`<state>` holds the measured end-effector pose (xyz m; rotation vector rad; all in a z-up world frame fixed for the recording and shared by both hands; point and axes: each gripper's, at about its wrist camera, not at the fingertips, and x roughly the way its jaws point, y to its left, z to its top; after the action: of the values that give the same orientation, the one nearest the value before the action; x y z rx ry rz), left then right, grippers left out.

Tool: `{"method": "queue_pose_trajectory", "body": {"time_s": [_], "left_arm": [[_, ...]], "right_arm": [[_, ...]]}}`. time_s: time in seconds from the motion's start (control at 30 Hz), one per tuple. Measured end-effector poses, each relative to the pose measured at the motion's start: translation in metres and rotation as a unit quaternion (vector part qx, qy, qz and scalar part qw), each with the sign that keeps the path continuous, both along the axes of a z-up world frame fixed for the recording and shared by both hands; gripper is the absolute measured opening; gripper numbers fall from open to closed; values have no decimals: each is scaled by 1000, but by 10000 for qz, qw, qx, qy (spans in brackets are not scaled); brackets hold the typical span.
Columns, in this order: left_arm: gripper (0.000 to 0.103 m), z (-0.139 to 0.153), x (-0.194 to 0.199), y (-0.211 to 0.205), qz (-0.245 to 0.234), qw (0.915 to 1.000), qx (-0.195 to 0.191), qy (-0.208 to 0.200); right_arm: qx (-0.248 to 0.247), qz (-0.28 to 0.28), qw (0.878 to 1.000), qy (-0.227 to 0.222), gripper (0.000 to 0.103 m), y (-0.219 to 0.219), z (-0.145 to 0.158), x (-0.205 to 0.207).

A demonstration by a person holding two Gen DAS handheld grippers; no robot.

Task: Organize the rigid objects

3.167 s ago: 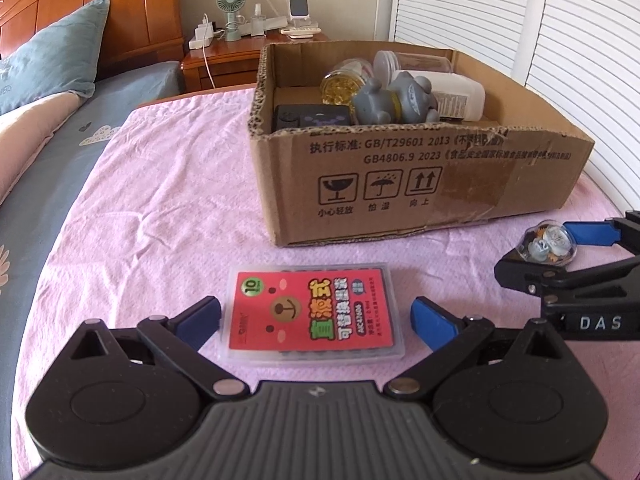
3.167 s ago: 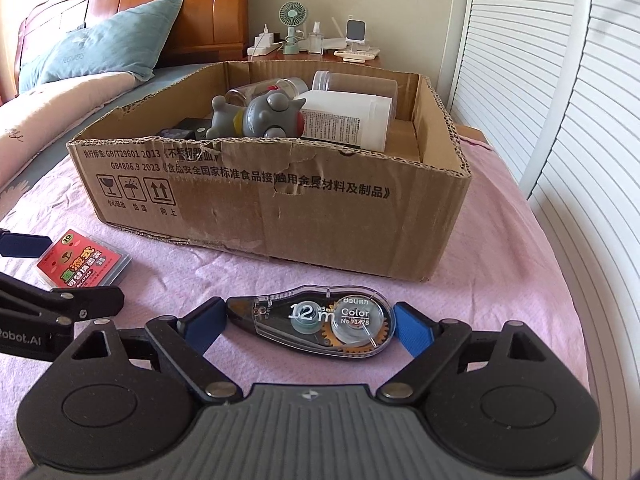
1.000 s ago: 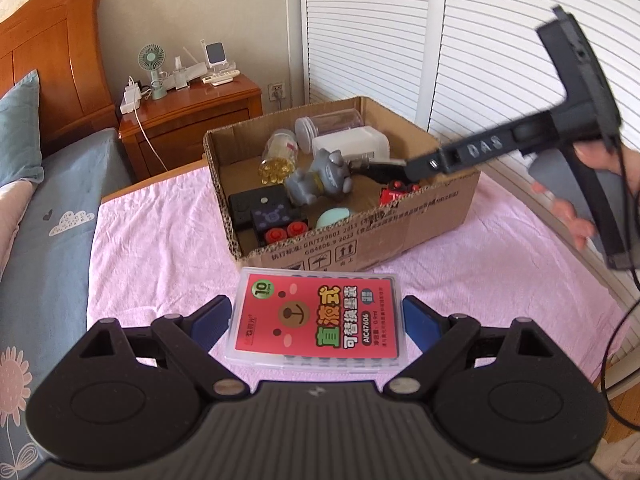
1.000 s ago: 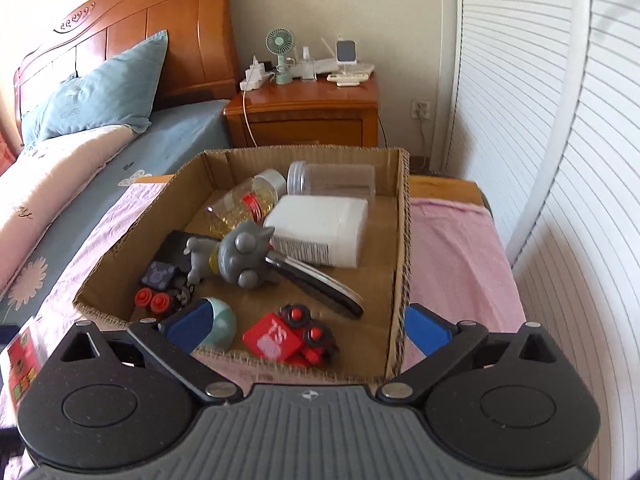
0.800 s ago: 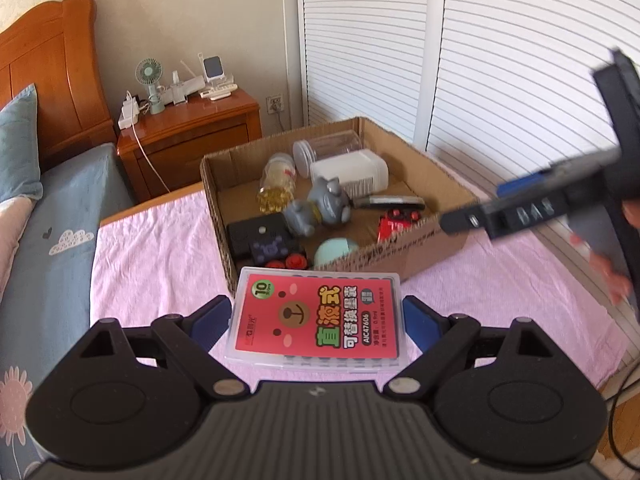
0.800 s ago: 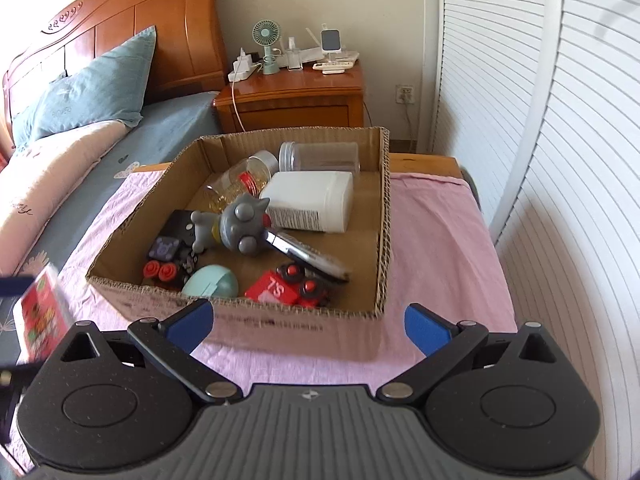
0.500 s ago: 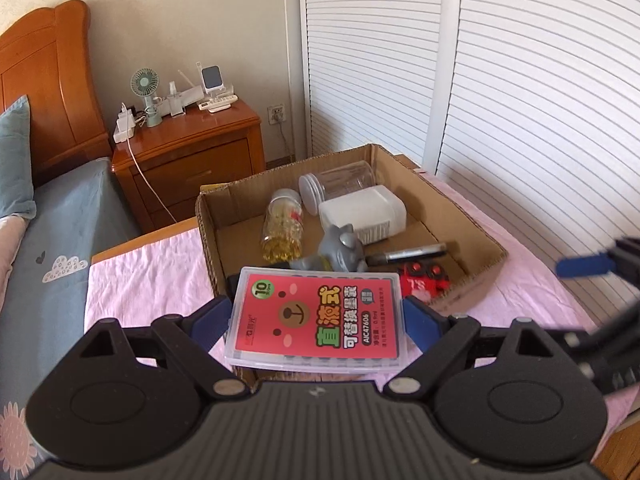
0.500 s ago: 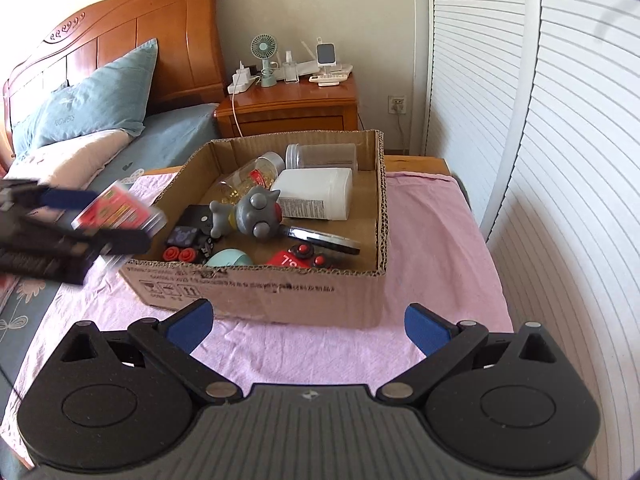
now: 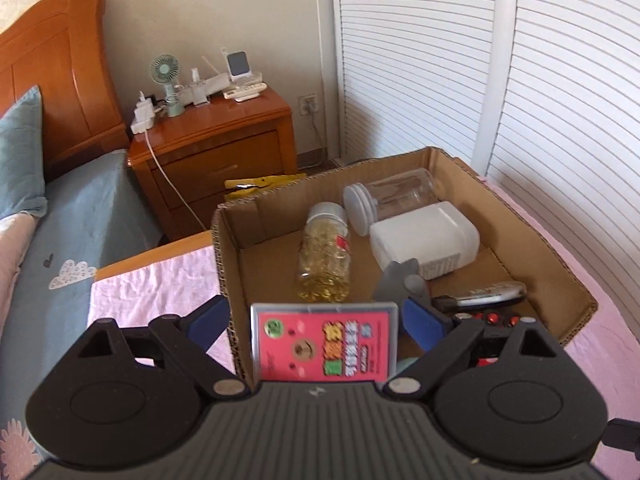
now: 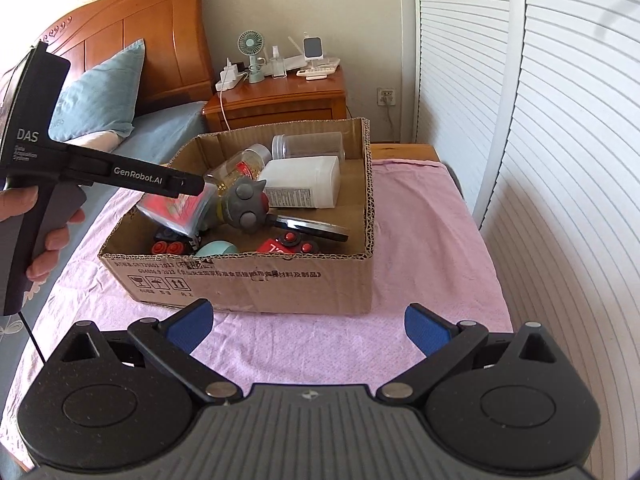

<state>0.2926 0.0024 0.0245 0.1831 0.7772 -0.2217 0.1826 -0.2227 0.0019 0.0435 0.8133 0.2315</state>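
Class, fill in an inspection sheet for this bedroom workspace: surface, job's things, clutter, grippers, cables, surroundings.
Surface: pink cloth over the bed.
Job's things: red card case tilting between the left gripper pads, above the cardboard box.
Clutter: box holds capsule bottle, white bottle, clear jar, grey toy.
Grippers: left opening, pads clear of the case; right gripper open, empty.
Cables: white cord at nightstand.
Surroundings: nightstand, louvred doors.

The red card case (image 9: 325, 347), in a clear plastic shell, hangs tilted over the cardboard box's (image 9: 568, 280) left part. Inside the box lie jars, a grey toy (image 10: 247, 204) and a white container (image 9: 424, 238).
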Motion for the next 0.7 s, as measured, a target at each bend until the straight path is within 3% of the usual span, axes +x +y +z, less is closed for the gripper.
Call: {"method": "queue_pose_trajectory", "body": {"time_s": [0.3,0.43,0.6,0.7], "left_arm": [[96,27,-35,6,229,9993,16,-291],[98,38,-68,1,437,9986,194,-238],[100,44,-116,-12,550,9954,609,-486],[100,44,-135,-13,716,9949,525,-482]], "right_arm": [[-72,28,10000,-43,103,7,8,-6],[-217,-48,9997,-43,103,11,14,-9],[-373,-207,9991,-20,103,14,19,-15],[-490,-298,9984,21,103,14,21,-19]]}}
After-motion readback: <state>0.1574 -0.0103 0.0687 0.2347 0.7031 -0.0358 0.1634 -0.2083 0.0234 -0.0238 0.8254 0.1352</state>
